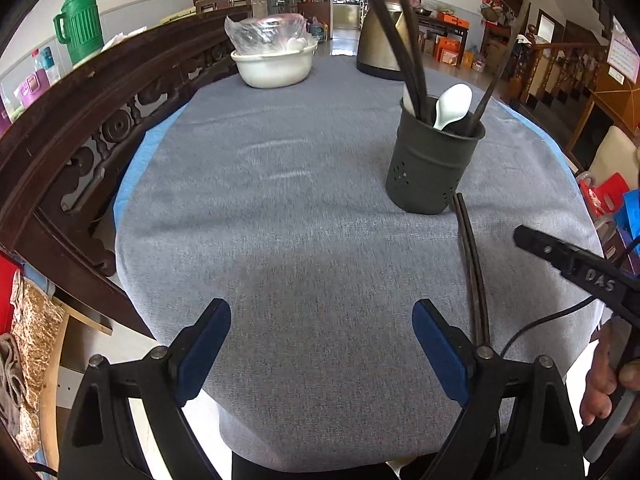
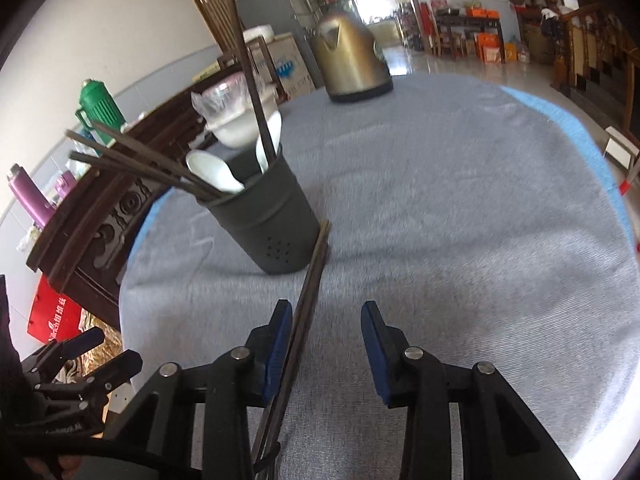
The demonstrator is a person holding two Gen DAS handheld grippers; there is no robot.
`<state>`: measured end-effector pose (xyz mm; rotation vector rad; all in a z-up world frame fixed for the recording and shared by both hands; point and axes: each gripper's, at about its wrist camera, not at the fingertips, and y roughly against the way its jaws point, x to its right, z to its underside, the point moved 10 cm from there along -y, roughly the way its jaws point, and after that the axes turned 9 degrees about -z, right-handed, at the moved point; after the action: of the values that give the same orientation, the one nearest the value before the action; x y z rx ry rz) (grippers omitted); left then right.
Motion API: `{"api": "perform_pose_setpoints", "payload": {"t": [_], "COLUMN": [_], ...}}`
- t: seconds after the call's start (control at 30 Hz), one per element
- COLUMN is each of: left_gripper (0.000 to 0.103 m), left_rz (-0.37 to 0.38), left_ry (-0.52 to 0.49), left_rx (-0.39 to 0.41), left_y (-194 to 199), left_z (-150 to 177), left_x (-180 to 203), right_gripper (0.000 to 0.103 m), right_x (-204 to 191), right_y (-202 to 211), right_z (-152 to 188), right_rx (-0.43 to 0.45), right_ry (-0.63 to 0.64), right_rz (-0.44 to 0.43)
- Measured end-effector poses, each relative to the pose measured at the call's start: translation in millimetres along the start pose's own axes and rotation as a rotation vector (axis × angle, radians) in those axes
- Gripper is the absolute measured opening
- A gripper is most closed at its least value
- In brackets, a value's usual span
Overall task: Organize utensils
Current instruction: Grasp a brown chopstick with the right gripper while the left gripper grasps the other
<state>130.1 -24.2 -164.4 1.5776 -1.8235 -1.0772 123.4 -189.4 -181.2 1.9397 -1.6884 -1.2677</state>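
A dark grey utensil holder (image 1: 432, 172) (image 2: 264, 220) stands on the grey tablecloth with a white spoon (image 1: 452, 104) (image 2: 212, 172) and several dark chopsticks in it. A loose pair of dark chopsticks (image 1: 472, 264) (image 2: 308, 296) lies flat on the cloth, far tips at the holder's base. My right gripper (image 2: 326, 316) (image 1: 536, 244) straddles this pair with its jaws partly apart. The pair runs along the left pad (image 2: 278, 344), well apart from the right pad, so nothing is gripped. My left gripper (image 1: 322, 320) (image 2: 80, 356) hangs wide open over bare cloth, left of the pair.
A white bowl (image 1: 276, 68) with a plastic bag in it and a brass-coloured kettle (image 1: 380, 48) (image 2: 352, 64) stand at the table's far side. A carved dark wooden backrest (image 1: 80, 140) borders the left edge. A green jug (image 1: 80, 28) stands behind it. The table's rounded front edge is just below both grippers.
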Motion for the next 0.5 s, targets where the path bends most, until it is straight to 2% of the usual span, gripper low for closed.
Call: {"api": "perform_pose_setpoints", "payload": {"t": [0.27,0.5], "left_gripper": [0.092,0.092], "left_rz": [0.017,0.03], "left_ry": [0.058,0.074], "left_rx": [-0.03,-0.04], "left_y": [-12.9,-16.6], "left_z": [4.8,8.5], "left_x": [-15.4,-18.9], "right_gripper": [0.039,0.039], "right_x": [-4.6,-0.7], "right_y": [-29.3,-39.5], "right_z": [12.1,17.3], "right_rx": [-0.094,-0.124], "right_ry": [0.029,0.055], "right_rz": [0.043,0.1]}}
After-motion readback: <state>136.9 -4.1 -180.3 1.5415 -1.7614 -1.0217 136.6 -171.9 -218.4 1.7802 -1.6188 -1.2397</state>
